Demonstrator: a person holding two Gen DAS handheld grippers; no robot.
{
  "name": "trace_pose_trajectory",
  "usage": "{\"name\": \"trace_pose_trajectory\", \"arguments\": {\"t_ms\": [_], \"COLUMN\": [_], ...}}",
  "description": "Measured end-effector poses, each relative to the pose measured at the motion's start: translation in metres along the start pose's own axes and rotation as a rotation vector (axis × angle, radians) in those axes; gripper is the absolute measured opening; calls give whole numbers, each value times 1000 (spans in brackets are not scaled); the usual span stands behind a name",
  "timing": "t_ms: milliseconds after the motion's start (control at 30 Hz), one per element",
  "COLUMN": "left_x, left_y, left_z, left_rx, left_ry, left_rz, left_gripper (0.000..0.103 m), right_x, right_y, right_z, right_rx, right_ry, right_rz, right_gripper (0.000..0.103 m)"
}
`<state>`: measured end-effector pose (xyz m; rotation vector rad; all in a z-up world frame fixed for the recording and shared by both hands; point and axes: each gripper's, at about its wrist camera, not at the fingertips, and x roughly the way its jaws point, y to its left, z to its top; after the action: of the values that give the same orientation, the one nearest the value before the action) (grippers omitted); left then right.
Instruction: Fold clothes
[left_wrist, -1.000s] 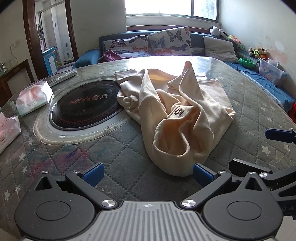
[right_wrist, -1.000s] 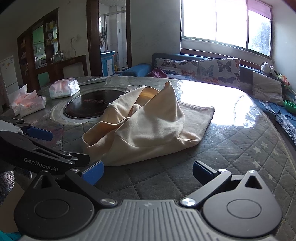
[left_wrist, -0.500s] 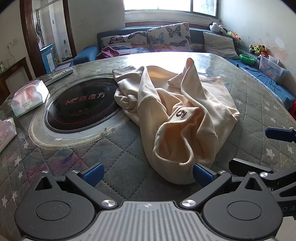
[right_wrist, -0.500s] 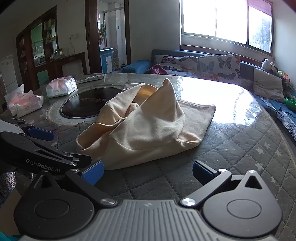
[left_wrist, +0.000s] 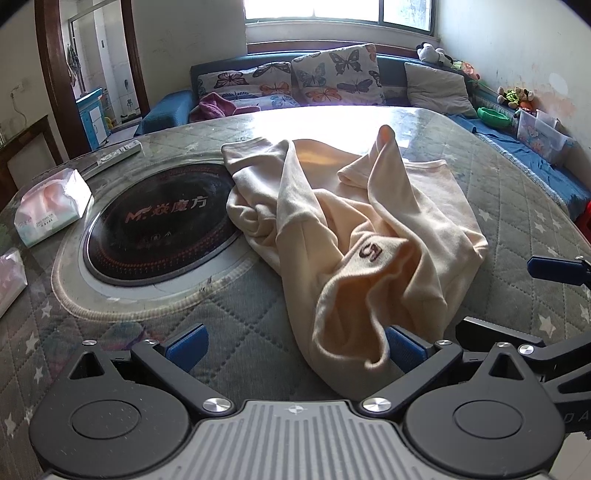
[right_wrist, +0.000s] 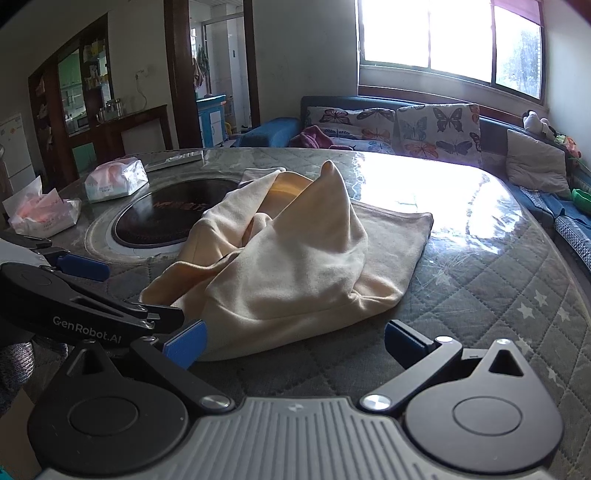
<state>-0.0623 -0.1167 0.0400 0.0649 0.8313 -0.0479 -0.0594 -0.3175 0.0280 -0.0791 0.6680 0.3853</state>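
Observation:
A crumpled cream garment (left_wrist: 354, 236) with a small dark logo lies bunched on the quilted round table (left_wrist: 229, 325); it also shows in the right wrist view (right_wrist: 295, 266). My left gripper (left_wrist: 291, 343) is open, its jaws wide apart, with the garment's near hem lying between the blue fingertips. My right gripper (right_wrist: 291, 341) is open and empty, just in front of the garment's near edge. The left gripper also shows at the left of the right wrist view (right_wrist: 85, 266). The right gripper's blue fingertip shows at the right of the left wrist view (left_wrist: 554, 269).
A black round hotplate (left_wrist: 159, 229) is set into the table, partly under the garment. Two tissue packs (left_wrist: 51, 206) and a remote (left_wrist: 118, 153) lie at the table's left. A sofa with butterfly cushions (left_wrist: 332, 74) stands behind the table.
Both grippers have moved forward towards the garment, which now looks larger and closer. The garment's hem now lies between the left fingertips. Both grippers stay open.

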Motion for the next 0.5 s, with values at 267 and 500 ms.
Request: {"name": "trace_pose_trajectory", "arguments": {"t_ms": [267,500], "left_x": [9,18], "left_y": [5,12], "left_z": [15,30], "left_rx": [0,5], "left_ry": [-10,-17], "left_rz": [-4,1], "left_gripper": [103,103], "right_x": [10,23], "right_y": [-1,-2], "right_z": [15,33], "right_rx": [-21,-40], "right_ry": [-11,-19], "right_rz": [-2,4], "right_gripper": [103,103]}}
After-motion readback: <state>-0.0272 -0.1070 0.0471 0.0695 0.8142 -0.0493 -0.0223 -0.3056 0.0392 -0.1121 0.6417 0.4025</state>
